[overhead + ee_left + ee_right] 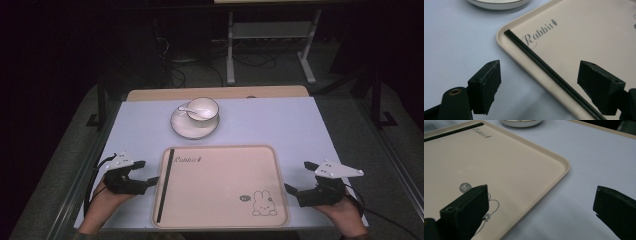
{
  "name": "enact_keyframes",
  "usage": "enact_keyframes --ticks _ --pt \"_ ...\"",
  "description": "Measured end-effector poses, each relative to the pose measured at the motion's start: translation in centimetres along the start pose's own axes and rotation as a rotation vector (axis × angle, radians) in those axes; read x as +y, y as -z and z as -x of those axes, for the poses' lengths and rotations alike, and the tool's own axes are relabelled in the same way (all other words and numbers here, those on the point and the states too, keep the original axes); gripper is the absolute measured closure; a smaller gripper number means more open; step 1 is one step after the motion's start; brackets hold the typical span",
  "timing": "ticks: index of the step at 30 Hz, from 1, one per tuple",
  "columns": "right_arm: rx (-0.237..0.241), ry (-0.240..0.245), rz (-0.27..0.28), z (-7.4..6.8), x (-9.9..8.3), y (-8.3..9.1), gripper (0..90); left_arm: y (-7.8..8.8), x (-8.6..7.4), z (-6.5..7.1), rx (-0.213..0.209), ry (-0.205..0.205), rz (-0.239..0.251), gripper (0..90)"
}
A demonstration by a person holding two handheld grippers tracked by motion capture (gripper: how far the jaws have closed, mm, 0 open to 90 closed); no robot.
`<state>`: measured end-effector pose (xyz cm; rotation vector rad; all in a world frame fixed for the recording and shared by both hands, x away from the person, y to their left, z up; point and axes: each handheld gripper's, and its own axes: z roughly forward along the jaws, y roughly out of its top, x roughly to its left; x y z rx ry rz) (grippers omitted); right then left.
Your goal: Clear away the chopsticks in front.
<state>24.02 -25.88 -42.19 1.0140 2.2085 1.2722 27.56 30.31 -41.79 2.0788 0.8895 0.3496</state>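
Note:
A beige tray (220, 185) with a rabbit print lies at the near middle of the white table. A black pair of chopsticks (165, 185) lies along its left inner edge. My left gripper (149, 171) hovers at the tray's left rim, jaws open. In the left gripper view (539, 75) the chopsticks (544, 65) and the tray's rim (506, 47) run between the spread jaws, touched by neither. My right gripper (297, 176) stands open at the tray's right edge; in the right gripper view (541, 195) the tray's corner (564, 162) lies ahead of the empty jaws.
Behind the tray, a white bowl (202, 109) with a spoon (186, 109) rests on a saucer (185, 127). Bare white tabletop (300, 125) stretches to either side of it. Past the far edge stands a metal frame (231, 45) on a dark floor.

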Motion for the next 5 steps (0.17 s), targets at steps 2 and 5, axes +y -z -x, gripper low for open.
enact_keyframes --ticks 2,5 --pt "0.0 -0.001 0.003 0.0 0.0 0.03 0.0 0.28 -0.23 0.06 0.001 0.001 0.003 18.5" --pt "0.0 0.002 0.009 0.02 0.02 0.06 0.0 0.44 -0.3 0.17 0.002 0.0 0.006 18.5"
